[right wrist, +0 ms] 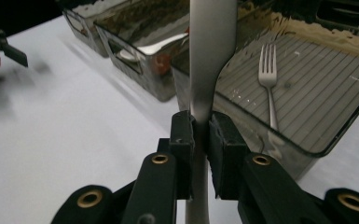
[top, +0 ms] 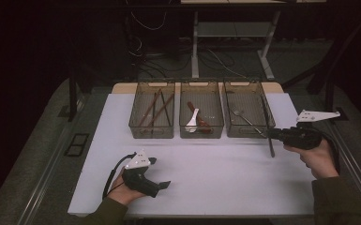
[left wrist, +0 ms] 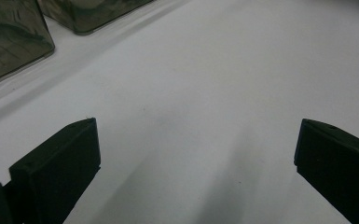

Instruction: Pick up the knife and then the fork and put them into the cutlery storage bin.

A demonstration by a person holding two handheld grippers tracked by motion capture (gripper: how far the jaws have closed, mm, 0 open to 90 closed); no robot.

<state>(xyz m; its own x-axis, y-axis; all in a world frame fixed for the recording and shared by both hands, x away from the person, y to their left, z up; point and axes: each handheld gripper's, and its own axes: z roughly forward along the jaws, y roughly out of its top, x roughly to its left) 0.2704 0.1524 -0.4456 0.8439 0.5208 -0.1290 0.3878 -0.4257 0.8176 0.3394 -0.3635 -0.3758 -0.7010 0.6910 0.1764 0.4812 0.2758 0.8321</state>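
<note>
1. R gripper (top: pixel 273 134) is pinching a metal utensil (top: pixel 268 127) by its handle; in the right gripper view the jaws are pressing together on the flat silver shaft (right wrist: pixel 205 70), pads on both sides of it.
2. Which end of the utensil is up can't be told – its top is running out of the right gripper view.
3. In the high view the utensil is standing near upright, at the front right corner of the right bin (top: pixel 248 108), its lower end hanging over the table (top: pixel 206 173) just in front of that bin.
4. R hand (top: pixel 316 157) is gripping the tool near the table's right edge.
5. L gripper (top: pixel 161 173) is sitting low near the front edge, left of centre, w/ L hand (top: pixel 122 187) wrapping around it; jaws are standing spread wide, nothing btwn them, bare white table (left wrist: pixel 196 116) showing in the gap.
6. Three clear bins are lining the back edge, side by side: left bin (top: pixel 152 112) is holding long dark sticks (top: pixel 155 108), middle bin (top: pixel 201 110) is holding a white spoon (top: pixel 192 122) plus reddish pieces, right bin is holding a fork (top: pixel 238 114).
7. The fork (right wrist: pixel 268 79) is lying flat on the ribbed floor of the right bin, tines pointing toward the back.
8. The two grippers are sitting well apart.
</note>
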